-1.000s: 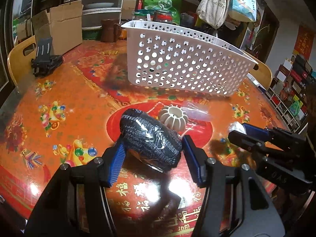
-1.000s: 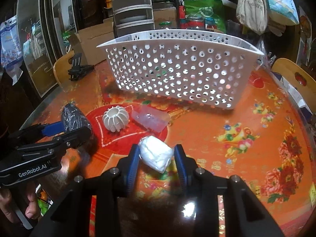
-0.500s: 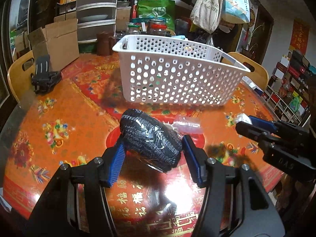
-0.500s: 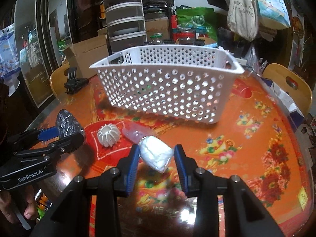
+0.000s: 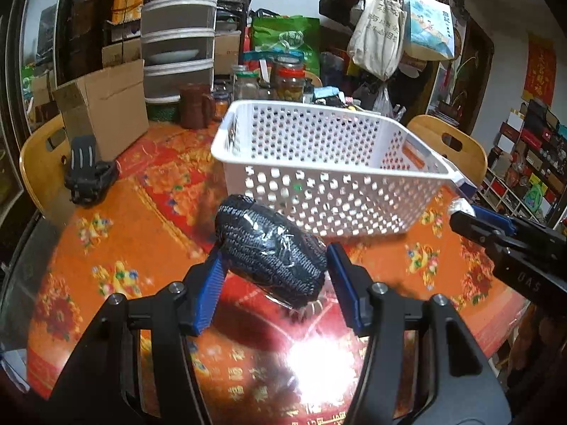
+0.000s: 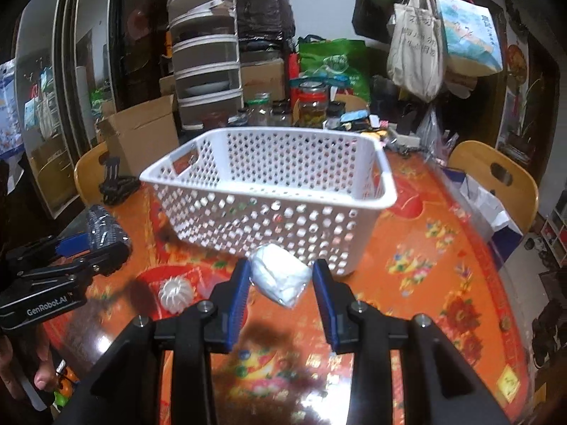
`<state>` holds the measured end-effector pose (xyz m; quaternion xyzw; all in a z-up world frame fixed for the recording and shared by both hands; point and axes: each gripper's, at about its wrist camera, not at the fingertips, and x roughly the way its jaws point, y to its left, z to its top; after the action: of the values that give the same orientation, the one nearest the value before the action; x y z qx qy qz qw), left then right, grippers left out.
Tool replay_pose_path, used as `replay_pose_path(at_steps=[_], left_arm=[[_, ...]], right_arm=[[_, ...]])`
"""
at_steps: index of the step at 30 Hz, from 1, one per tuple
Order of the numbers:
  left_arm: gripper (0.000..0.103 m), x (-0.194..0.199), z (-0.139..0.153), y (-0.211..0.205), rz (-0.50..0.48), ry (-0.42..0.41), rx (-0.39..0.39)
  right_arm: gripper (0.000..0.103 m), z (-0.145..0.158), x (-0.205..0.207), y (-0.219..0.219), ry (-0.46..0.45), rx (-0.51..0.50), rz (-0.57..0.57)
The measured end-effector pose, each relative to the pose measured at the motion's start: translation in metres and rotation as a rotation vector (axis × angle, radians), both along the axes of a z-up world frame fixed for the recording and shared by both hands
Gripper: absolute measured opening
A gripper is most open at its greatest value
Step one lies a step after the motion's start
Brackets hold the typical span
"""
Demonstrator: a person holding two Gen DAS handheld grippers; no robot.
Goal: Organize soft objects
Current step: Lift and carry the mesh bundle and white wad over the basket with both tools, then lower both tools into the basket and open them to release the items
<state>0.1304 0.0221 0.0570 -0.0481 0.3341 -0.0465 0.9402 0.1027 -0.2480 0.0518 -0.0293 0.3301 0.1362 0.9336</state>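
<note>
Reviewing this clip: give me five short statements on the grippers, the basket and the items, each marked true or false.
1. The left gripper holds a dark knitted bundle. True.
2. The right gripper is empty. False: it clamps a white packet.
3. The white basket already holds both soft items. False: both are in the grippers, outside it.
4. A white ribbed ball lies on the table. True.
5. The basket lies tipped on its side. False: it stands upright, opening upward.
</note>
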Motion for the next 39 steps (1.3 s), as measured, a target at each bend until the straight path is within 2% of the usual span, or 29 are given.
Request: replay_pose_path(at_steps=[11,22,26,31,39], left_arm=[[0.054,0.044,0.042,-0.008,0.003,-0.03,-0.011],[0.054,0.103,0.075,-0.014,-0.004,-0.029,-0.005],[0.054,0.126,0.082,-0.019,-0.001,-0.021,0.019],[0.054,0.159,0.082,-0.029,-0.001,0.022,0.043],[0.054,0.212,0.054,-0.042,0.012,0.134,0.066]], right_arm=[[0.035,0.031,0.034,-0.009,-0.039,0.024,-0.054],[0.035,0.059,0.074,0.003,-0.068,-0.027,-0.066],[0.035,0.065,0.091,0.009,-0.064,-0.046,-0.058],[0.035,0.061,0.122,0.018,-0.019,-0.079,-0.056],[0.035,0.029,0.174,0.028,0.117,-0.127,-0.053]])
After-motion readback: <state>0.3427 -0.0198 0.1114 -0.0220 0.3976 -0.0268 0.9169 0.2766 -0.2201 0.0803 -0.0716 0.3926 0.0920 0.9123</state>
